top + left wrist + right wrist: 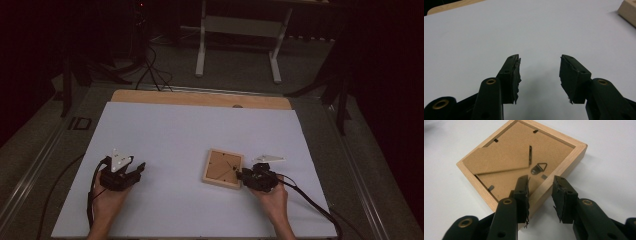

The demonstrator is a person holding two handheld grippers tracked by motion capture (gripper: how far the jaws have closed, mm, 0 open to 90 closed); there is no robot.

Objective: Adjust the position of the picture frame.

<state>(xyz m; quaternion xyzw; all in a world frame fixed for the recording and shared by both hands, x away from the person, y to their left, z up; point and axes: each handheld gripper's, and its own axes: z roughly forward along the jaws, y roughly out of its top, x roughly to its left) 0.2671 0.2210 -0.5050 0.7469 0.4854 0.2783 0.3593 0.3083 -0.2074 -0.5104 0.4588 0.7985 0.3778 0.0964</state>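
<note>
Right gripper (540, 195) straddles the near edge of the face-down wooden frame (524, 152), jaws not yet pinching, while the left gripper (540, 75) waits wide open — a shallow bite could let that edge slip free.

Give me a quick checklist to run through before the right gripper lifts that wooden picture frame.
1. Picture frame lies flat, back side up, on the white table sheet: ok.
2. Right gripper straddles the frame's near wooden edge, one jaw over the backing board, one outside: ok.
3. Pads pressing on the edge: cannot tell; a gap shows at the outer jaw.
4. Fold-out stand lies flat, not under the jaws: ok.
5. Hanger ring sits just ahead of the inner jaw, not caught: ok.
6. Left gripper open, apart from the frame: ok.
</note>
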